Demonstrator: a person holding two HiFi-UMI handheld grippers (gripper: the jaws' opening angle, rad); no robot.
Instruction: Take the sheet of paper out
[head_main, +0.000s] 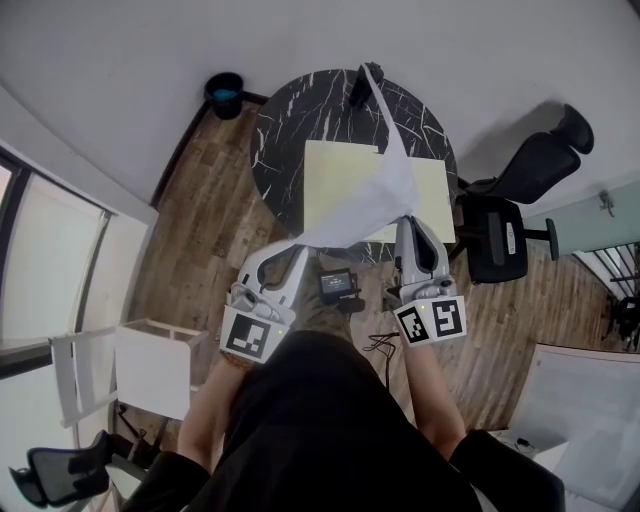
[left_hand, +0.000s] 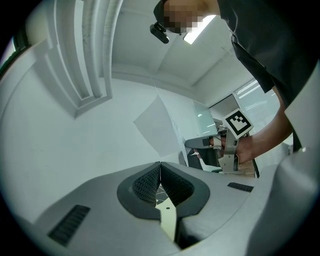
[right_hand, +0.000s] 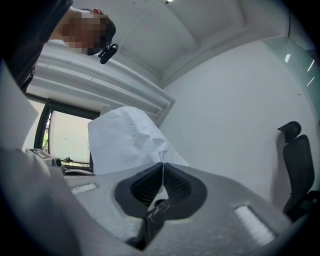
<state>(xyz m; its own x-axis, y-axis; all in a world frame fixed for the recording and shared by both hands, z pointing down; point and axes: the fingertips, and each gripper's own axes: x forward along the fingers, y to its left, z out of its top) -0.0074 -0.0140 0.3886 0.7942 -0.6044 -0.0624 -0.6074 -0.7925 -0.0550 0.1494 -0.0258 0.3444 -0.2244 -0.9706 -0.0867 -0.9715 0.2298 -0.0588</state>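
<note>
A white sheet of paper (head_main: 375, 195) hangs in the air over a round black marble table (head_main: 285, 120), stretched between both grippers. Its top corner rises toward the table's far edge. Beneath it a pale yellow folder (head_main: 335, 165) lies flat on the table. My left gripper (head_main: 293, 247) is shut on the sheet's lower left corner, and in the left gripper view the paper (left_hand: 159, 127) rises edge-on from the closed jaws (left_hand: 160, 164). My right gripper (head_main: 408, 222) is shut on the lower right edge. The creased sheet (right_hand: 125, 142) stands up from that gripper's jaws (right_hand: 162, 164).
A black office chair (head_main: 505, 230) stands right of the table. A blue-lined bin (head_main: 225, 93) sits at the far left by the wall, with a white stool (head_main: 150, 365) at the near left. A small black device (head_main: 337, 283) and cables lie on the wood floor between the grippers.
</note>
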